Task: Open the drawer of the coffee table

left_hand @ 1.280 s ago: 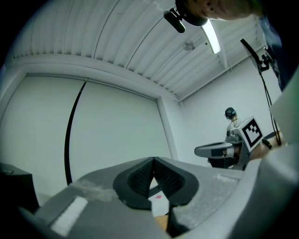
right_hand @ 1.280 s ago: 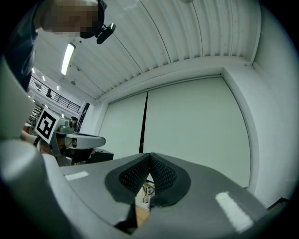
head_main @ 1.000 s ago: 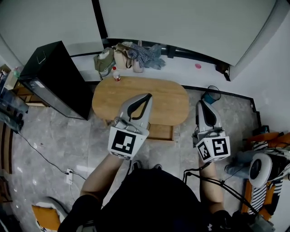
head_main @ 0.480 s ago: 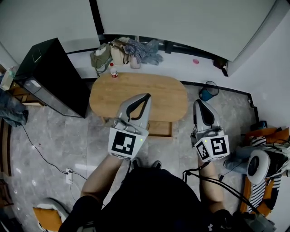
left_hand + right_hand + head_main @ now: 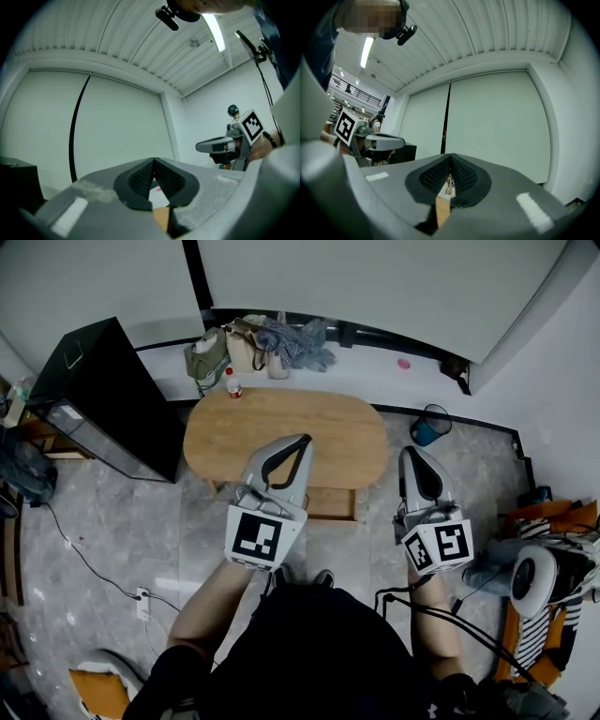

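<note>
An oval wooden coffee table (image 5: 328, 432) stands on the grey floor ahead of me. Its drawer (image 5: 331, 504) shows as a wooden front under the near edge, right of centre. My left gripper (image 5: 305, 440) hangs level above the table's near half, shut, with nothing between its pads. To the right of the table, over the floor, my right gripper (image 5: 412, 454) is also shut and empty. In the left gripper view the jaws (image 5: 153, 162) meet, with the right gripper (image 5: 225, 145) off to the side. The right gripper view shows closed jaws (image 5: 450, 157) and the left gripper (image 5: 377, 140).
A black cabinet (image 5: 108, 399) stands left of the table. Bags and clothes (image 5: 262, 343) lie on the ledge behind it, and a small bottle (image 5: 233, 387) sits on the table's far left corner. A blue bin (image 5: 427, 430) is at the right, a fan (image 5: 539, 582) nearer.
The head view has shifted a little, so the table sits slightly higher and further left in the picture. Both grippers keep their places and stay shut.
</note>
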{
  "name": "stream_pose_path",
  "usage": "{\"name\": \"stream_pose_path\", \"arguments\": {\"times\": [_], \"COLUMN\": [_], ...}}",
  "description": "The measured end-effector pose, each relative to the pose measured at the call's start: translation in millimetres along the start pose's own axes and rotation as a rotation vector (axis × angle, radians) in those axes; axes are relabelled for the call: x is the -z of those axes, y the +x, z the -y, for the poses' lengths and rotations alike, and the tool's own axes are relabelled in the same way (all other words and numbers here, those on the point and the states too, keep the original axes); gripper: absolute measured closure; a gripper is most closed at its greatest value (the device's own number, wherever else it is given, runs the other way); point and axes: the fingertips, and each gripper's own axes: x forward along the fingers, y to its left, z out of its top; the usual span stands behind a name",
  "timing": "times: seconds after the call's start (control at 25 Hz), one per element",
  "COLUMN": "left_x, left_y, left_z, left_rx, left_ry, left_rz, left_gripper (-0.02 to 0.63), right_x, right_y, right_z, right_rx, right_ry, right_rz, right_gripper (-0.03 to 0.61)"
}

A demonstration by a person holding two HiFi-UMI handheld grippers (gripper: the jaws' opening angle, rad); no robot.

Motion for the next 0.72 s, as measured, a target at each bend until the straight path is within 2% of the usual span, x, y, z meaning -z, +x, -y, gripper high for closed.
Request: {"name": "stream_pose_path", "arguments": {"times": [0.36,0.48,0.72], "left_x": [4.9,5.8,7.9], "left_y": [2.4,2.3,1.7], "left_z": [-1.0,-1.6,-5.4], "left_rx": [0.020,0.015,0.031], "left_ry": [0.044,0.032,0.083], "left_rz": [-0.003,-0.009,-0.010], "left_gripper": [0.612,0.612,0.612], "right_x": [8.6,10.5,13.3], "right_y": [3.1,4.2,8.4], "right_z": [-2.5,-3.5,-10.5], "right_rx": [-0.004,-0.007,-0.016], "right_ry": [0.012,0.019,0.024], "right_rz": [-0.017,-0.018,-0.020], "right_gripper": [0.577,0.577,0.577]}}
